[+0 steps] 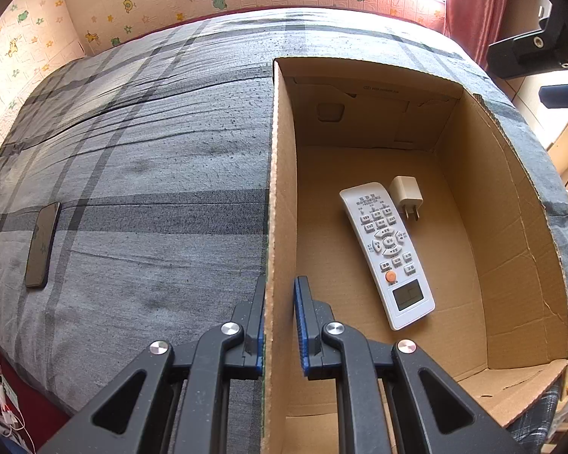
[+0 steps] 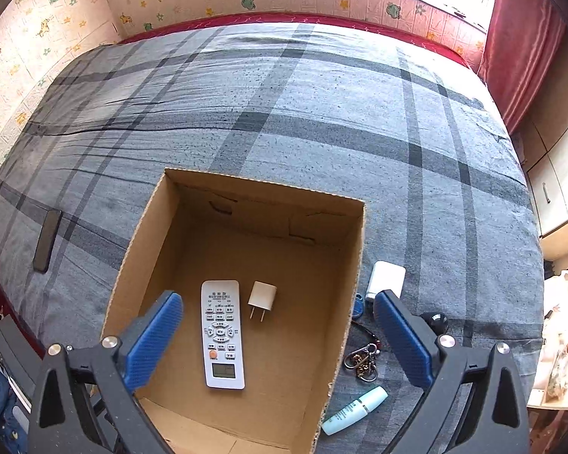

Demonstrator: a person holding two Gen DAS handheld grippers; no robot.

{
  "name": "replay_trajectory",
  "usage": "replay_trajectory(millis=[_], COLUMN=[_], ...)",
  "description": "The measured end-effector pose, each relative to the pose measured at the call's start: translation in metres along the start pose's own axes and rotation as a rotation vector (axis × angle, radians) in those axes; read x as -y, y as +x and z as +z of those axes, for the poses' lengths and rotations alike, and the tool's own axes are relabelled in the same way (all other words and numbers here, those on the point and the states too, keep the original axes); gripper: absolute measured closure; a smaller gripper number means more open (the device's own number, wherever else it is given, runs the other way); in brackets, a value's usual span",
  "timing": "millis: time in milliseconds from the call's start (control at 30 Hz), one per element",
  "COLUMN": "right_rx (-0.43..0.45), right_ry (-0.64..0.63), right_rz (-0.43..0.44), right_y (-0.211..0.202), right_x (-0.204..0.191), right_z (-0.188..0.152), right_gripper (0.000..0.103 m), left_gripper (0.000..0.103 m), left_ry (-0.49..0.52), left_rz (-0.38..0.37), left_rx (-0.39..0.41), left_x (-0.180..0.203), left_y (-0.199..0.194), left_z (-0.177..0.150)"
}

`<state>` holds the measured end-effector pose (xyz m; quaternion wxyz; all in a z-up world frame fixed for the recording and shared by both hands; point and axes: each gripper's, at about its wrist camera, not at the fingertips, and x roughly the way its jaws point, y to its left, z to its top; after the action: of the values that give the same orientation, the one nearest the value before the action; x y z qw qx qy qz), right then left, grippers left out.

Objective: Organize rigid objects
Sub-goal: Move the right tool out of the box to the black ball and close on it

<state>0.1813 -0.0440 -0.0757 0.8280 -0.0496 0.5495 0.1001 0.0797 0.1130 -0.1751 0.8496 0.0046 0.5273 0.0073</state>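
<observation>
Right wrist view: right tool (image 2: pixel 278 340) spread wide above the box (image 2: pixel 354 265), remote (image 2: pixel 222 335) and charger (image 2: pixel 262 295) inside. Left tool (image 1: pixel 280 325) straddles the box's 9 o'clock wall, barely parted, perhaps pinching it. Risk: wall buckling; keys (image 2: pixel 361 361) and tube (image 2: pixel 354 410) at 3 o'clock snagging.

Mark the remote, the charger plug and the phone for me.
remote (image 2: pixel 222 335): right wrist view, keypad middle.
charger plug (image 2: pixel 262 294): right wrist view, white body.
phone (image 1: pixel 42 245): left wrist view, dark screen.

One box (image 2: pixel 242 204), one remote (image 2: pixel 222 335), one charger (image 2: pixel 262 295) (both boxed), one phone (image 2: pixel 47 240), one tube (image 2: pixel 354 410)
</observation>
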Motion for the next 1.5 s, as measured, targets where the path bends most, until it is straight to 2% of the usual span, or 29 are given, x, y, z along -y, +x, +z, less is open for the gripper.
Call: replay_trajectory(millis=[400,900,1500], right_rx=[0.009,-0.013,-0.087], right_ry=[0.093,0.194,0.295], right_rz=[-0.061,-0.102,-0.109], right_y=[-0.017,-0.008,0.059], right_x=[0.065,0.124,0.180], right_z=[-0.008,-0.023,-0.050], right_gripper=[0.000,0.000,0.000], left_gripper=[0.090,0.090,0.090], left_ry=[0.004,0.011,0.010], left_rz=[0.004,0.008,0.008], left_rx=[-0.001,-0.002,-0.001], left_x=[0.001,0.004,0.003], left_y=[0.000,0.000,0.000], left_z=[0.000,0.001,0.001])
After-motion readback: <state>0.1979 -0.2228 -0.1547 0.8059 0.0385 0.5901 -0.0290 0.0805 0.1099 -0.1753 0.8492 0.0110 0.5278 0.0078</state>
